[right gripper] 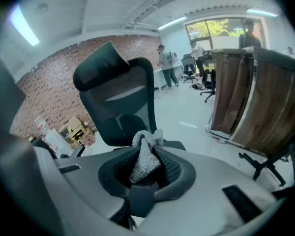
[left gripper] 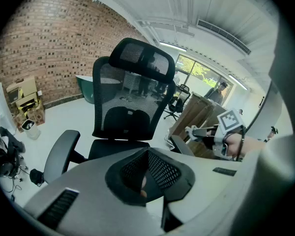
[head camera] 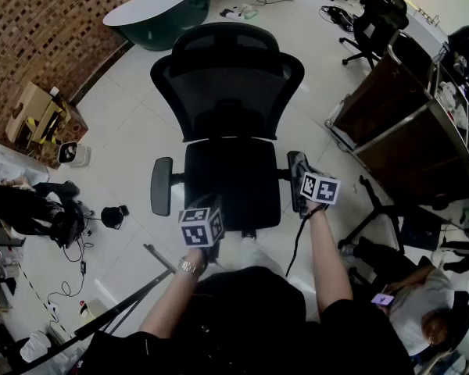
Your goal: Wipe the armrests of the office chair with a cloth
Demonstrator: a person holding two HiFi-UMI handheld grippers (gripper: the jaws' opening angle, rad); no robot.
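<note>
A black mesh office chair (head camera: 228, 84) stands in front of me, with its left armrest (head camera: 162, 186) and right armrest (head camera: 295, 180) on either side of the seat. My right gripper (head camera: 301, 172) rests over the right armrest, shut on a grey knitted cloth (right gripper: 145, 157) that sticks up between its pads. My left gripper (head camera: 211, 208) hovers at the seat's front edge, between the armrests, and touches nothing. Its pads (left gripper: 160, 168) meet with nothing between them. The left gripper view also shows the left armrest (left gripper: 61, 154) and my right gripper (left gripper: 206, 132).
A dark green tub (head camera: 160, 10) and a brick wall (head camera: 47, 30) lie beyond the chair. Cardboard boxes (head camera: 35, 112) and bags with cables (head camera: 31, 209) sit on the left. A wooden cabinet (head camera: 406, 123) and a seated person (head camera: 422, 295) are on the right. Tripod legs (head camera: 125, 307) cross the floor near my left side.
</note>
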